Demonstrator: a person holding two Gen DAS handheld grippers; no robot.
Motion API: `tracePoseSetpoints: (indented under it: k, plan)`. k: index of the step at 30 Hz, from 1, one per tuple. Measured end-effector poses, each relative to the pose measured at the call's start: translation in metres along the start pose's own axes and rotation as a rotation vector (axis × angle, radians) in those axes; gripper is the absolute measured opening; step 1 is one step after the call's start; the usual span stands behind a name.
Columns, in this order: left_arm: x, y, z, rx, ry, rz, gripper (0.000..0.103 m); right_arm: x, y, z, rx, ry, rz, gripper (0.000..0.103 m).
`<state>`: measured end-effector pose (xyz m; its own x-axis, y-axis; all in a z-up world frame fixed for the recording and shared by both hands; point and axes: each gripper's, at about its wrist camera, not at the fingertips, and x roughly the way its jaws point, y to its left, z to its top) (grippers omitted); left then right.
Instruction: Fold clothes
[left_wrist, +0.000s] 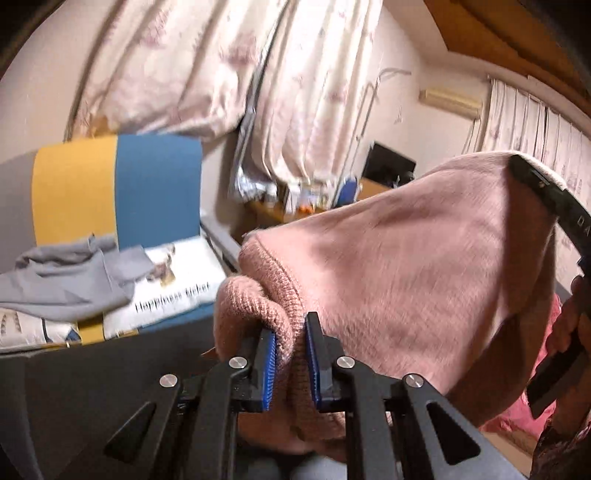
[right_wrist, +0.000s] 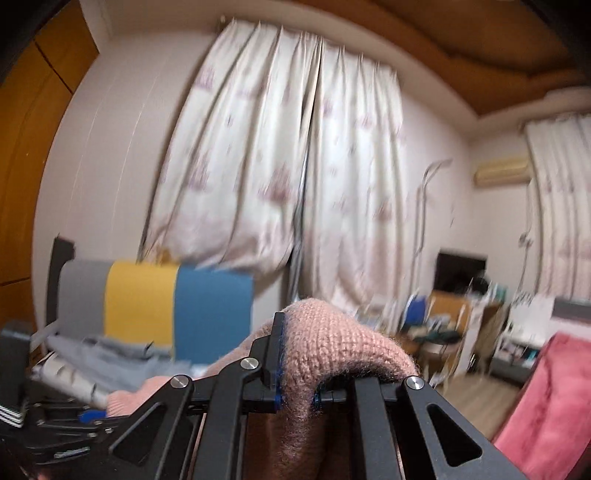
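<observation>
A pink knitted sweater hangs in the air between both grippers. My left gripper is shut on its ribbed edge, with the cloth bunched between the blue pads. My right gripper is shut on another part of the sweater, which drapes over and hides the right finger. The right gripper's black body shows at the far right of the left wrist view, at the sweater's top corner. The left gripper shows low at the left of the right wrist view.
A sofa with grey, yellow and blue panels holds a grey garment and a printed white cushion. Curtains hang behind. A cluttered desk stands at the right. A red blanket lies at the lower right.
</observation>
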<state>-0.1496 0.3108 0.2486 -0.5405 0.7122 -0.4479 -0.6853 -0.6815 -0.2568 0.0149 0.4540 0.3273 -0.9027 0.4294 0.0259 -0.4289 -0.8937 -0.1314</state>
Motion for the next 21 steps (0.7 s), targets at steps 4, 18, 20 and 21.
tracePoseSetpoints:
  k: [4, 18, 20, 21]
  plan:
    - [-0.011, -0.002, 0.014, 0.043, -0.053, 0.025, 0.014, -0.013, 0.016, 0.030, -0.077, -0.112, -0.023, 0.011]
    - [0.022, 0.105, -0.152, -0.266, 0.394, 0.154, 0.015, 0.061, 0.123, -0.130, -0.136, 0.593, 0.392, 0.031]
    - [0.012, 0.122, -0.175, -0.281, 0.406, 0.201, 0.015, 0.052, 0.117, -0.175, -0.088, 0.677, 0.393, 0.041]
    - [0.006, 0.129, -0.184, -0.281, 0.402, 0.227, 0.015, 0.048, 0.115, -0.197, -0.064, 0.719, 0.394, 0.049]
